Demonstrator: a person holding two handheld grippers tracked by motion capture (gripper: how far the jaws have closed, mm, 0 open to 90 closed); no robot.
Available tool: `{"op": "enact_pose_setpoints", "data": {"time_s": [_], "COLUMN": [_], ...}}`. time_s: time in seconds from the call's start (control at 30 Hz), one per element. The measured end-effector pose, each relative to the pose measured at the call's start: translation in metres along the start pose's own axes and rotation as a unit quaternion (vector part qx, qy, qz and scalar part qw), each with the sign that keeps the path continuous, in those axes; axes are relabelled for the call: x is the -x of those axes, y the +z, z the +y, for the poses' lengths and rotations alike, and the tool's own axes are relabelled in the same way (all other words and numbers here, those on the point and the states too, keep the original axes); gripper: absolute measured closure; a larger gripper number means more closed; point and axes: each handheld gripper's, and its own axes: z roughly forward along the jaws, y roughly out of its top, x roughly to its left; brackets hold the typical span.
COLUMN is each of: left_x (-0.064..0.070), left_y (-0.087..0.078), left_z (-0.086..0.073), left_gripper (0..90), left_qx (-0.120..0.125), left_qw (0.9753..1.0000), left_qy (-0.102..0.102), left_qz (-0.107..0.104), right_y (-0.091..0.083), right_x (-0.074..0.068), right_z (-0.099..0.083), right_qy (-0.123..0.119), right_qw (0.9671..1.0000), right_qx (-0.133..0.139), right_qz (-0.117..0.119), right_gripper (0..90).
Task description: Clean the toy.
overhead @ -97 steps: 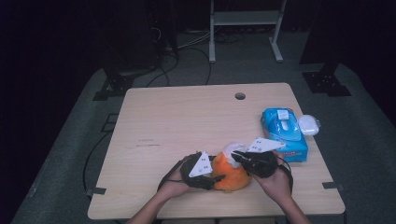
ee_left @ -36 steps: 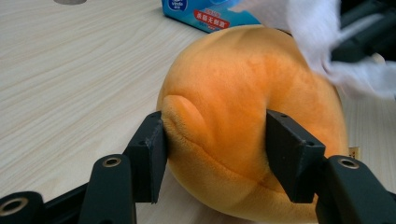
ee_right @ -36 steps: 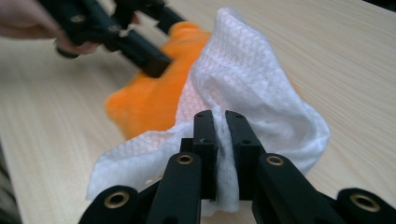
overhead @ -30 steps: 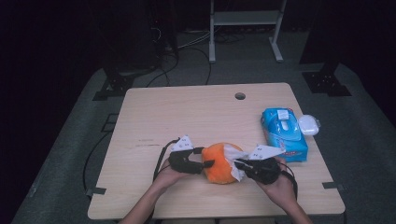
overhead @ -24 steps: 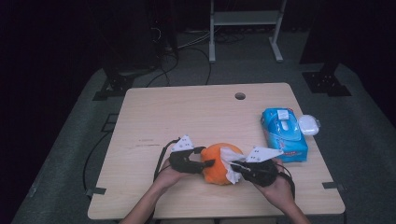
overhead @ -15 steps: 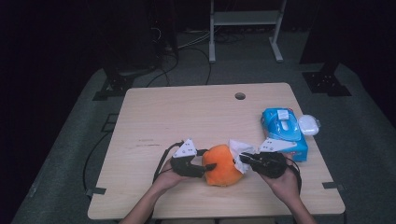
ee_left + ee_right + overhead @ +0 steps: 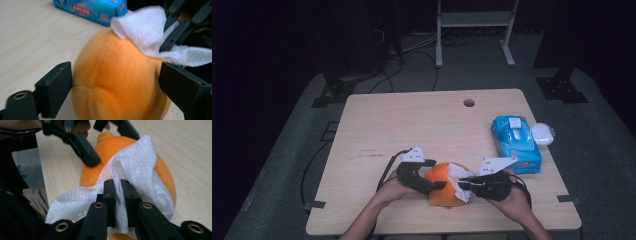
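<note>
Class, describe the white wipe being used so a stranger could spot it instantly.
Start at the wooden table and go to its near edge, where an orange plush toy sits. The wipe drapes over the toy's right side, pinched in the right tongs. It is crumpled, loose and white, unlike the blue packet.

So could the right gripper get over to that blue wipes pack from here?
Probably yes: the pack lies just beyond the right gripper with bare table between. But its jaws are shut on a wipe, so they're occupied.

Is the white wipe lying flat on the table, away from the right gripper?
No: the right gripper pinches the white wipe between its closed jaws, draped over the orange plush toy.
</note>
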Motion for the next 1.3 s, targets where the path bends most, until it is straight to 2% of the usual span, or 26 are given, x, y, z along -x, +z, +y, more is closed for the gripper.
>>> {"op": "enact_pose_setpoints", "data": {"time_s": [0.1, 0.13, 0.17, 0.2, 0.23, 0.3, 0.33, 0.37, 0.43, 0.5, 0.57, 0.6, 0.67, 0.73, 0.77, 0.8, 0.83, 0.9, 0.93, 1.03, 1.07, 1.1, 1.13, 1.2, 1.23, 1.3], "left_x": [0.004, 0.004, 0.008, 0.012, 0.022, 0.033, 0.035, 0.035, 0.031, 0.025, 0.021, 0.020, 0.018, 0.014, 0.014, 0.011, 0.007, 0.005, 0.006, 0.011, 0.011, 0.017, 0.021, 0.029, 0.030, 0.029], "left_y": [-0.001, -0.001, -0.002, -0.002, -0.001, 0.000, 0.000, 0.001, 0.001, -0.003, -0.007, -0.008, -0.010, -0.012, -0.012, -0.014, -0.013, -0.008, -0.006, -0.006, -0.006, -0.005, -0.004, -0.001, 0.000, 0.003], "left_z": [0.001, 0.001, 0.002, 0.004, 0.009, 0.012, 0.013, 0.012, 0.008, 0.004, 0.002, 0.001, 0.001, 0.005, 0.005, 0.008, 0.010, 0.008, 0.006, 0.007, 0.007, 0.009, 0.010, 0.010, 0.010, 0.008], "left_gripper": [29.4, 34.1, 34.1, 38.5, 41.0, 41.8, 41.8, 41.8, 41.8, 41.6, 41.1, 40.6, 37.4, 27.7, 21.9, 21.9, 14.2, 14.5, 19.6, 36.2, 39.8, 42.0, 43.0, 43.2, 43.2, 41.7], "left_qx": [0.009, 0.009, 0.022, 0.029, 0.042, 0.048, 0.043, 0.031, 0.025, 0.017, 0.014, 0.014, 0.011, 0.007, 0.007, 0.012, 0.015, 0.001, 0.001, 0.019, 0.019, 0.046, 0.054, 0.073, 0.076, 0.057], "left_qw": [0.9994, 0.9994, 0.9984, 0.9969, 0.9918, 0.9828, 0.9795, 0.9789, 0.9809, 0.9866, 0.9890, 0.9901, 0.9915, 0.9943, 0.9943, 0.9961, 0.9978, 0.9988, 0.9985, 0.9961, 0.9961, 0.9930, 0.9898, 0.9818, 0.9796, 0.9807], "left_qy": [0.029, 0.029, 0.046, 0.066, 0.110, 0.162, 0.178, 0.183, 0.173, 0.148, 0.136, 0.131, 0.123, 0.100, 0.100, 0.079, 0.053, 0.044, 0.051, 0.075, 0.075, 0.093, 0.112, 0.146, 0.155, 0.159], "left_qz": [0.015, 0.015, 0.023, 0.030, 0.049, 0.075, 0.084, 0.086, 0.085, 0.066, 0.055, 0.048, 0.042, 0.036, 0.036, 0.037, 0.036, 0.021, 0.020, 0.042, 0.042, 0.056, 0.070, 0.097, 0.103, 0.099], "right_y": [-0.006, -0.006, -0.009, -0.012, -0.016, -0.017, -0.015, -0.013, -0.009, -0.006, -0.006, -0.007, -0.008, -0.006, -0.006, -0.004, -0.002, -0.002, -0.003, -0.005, -0.007, -0.009, -0.011, -0.015, -0.015, -0.013], "right_x": [0.004, 0.004, 0.005, 0.005, 0.004, 0.003, 0.003, 0.005, 0.009, 0.017, 0.026, 0.026, 0.023, 0.017, 0.017, 0.015, 0.012, 0.010, 0.010, 0.013, 0.013, 0.012, 0.011, 0.009, 0.009, 0.010], "right_z": [0.001, 0.001, 0.001, 0.003, 0.007, 0.011, 0.011, 0.009, 0.003, -0.005, -0.013, -0.015, -0.013, -0.009, -0.009, -0.008, -0.007, -0.005, -0.004, -0.004, -0.004, -0.002, 0.000, 0.005, 0.007, 0.006], "right_qy": [0.018, 0.018, 0.026, 0.033, 0.035, 0.035, 0.038, 0.041, 0.049, 0.060, 0.084, 0.086, 0.083, 0.066, 0.066, 0.059, 0.045, 0.040, 0.041, 0.055, 0.059, 0.062, 0.062, 0.063, 0.061, 0.063], "right_qw": [0.9996, 0.9996, 0.9990, 0.9979, 0.9961, 0.9943, 0.9938, 0.9940, 0.9944, 0.9941, 0.9930, 0.9926, 0.9929, 0.9946, 0.9946, 0.9954, 0.9972, 0.9975, 0.9973, 0.9959, 0.9952, 0.9943, 0.9936, 0.9919, 0.9915, 0.9916], "right_qx": [0.017, 0.017, 0.032, 0.047, 0.068, 0.080, 0.079, 0.075, 0.065, 0.049, 0.042, 0.037, 0.042, 0.041, 0.041, 0.038, 0.034, 0.035, 0.037, 0.045, 0.052, 0.060, 0.071, 0.091, 0.094, 0.090], "right_qz": [-0.012, -0.012, -0.017, -0.029, -0.044, -0.062, -0.068, -0.069, -0.068, -0.076, -0.072, -0.076, -0.074, -0.069, -0.069, -0.065, -0.049, -0.045, -0.048, -0.056, -0.059, -0.062, -0.062, -0.062, -0.066, -0.069], "right_gripper": [82.8, 82.8, 82.9, 82.9, 82.9, 82.9, 82.9, 82.9, 82.9, 82.9, 82.9, 82.9, 82.9, 82.9, 82.9, 82.8, 82.8, 82.8, 82.8, 82.9, 82.9, 82.9, 82.9, 82.9, 82.9, 82.9]}}
